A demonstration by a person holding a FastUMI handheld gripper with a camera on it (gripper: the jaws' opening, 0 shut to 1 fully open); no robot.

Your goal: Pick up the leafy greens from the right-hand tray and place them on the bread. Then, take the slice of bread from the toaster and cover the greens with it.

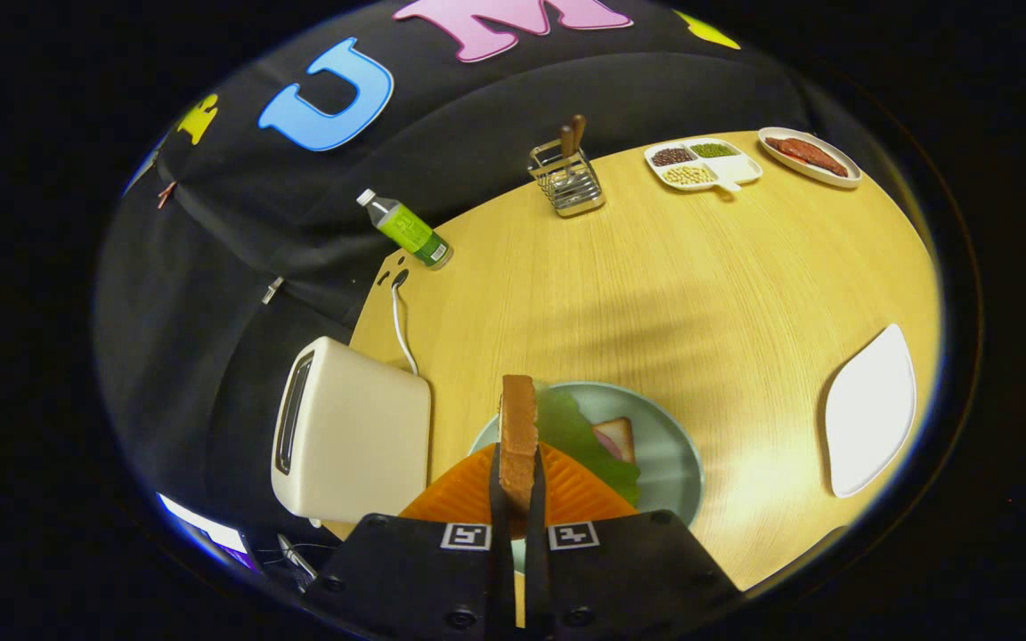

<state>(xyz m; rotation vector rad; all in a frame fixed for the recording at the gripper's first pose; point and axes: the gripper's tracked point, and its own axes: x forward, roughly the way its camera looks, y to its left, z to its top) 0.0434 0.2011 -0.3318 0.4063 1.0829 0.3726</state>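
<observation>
My gripper (518, 476) is shut on a slice of bread (518, 427), which stands on edge between the two fingers. It hangs over a pale green plate (678, 445). On that plate lie leafy greens (577, 436) with a corner of another bread slice (617, 438) showing from under them. The cream toaster (353, 441) stands just left of the plate, its slot facing away to the left. A white tray (871, 411) lies bare at the right of the table.
A cord runs from the toaster to the table's back-left corner, where a green-labelled bottle (406, 230) lies. A wire utensil holder (566, 178), a divided dish of beans (702, 163) and a plate with sausage (809, 156) stand along the far edge of the wooden table (673, 285).
</observation>
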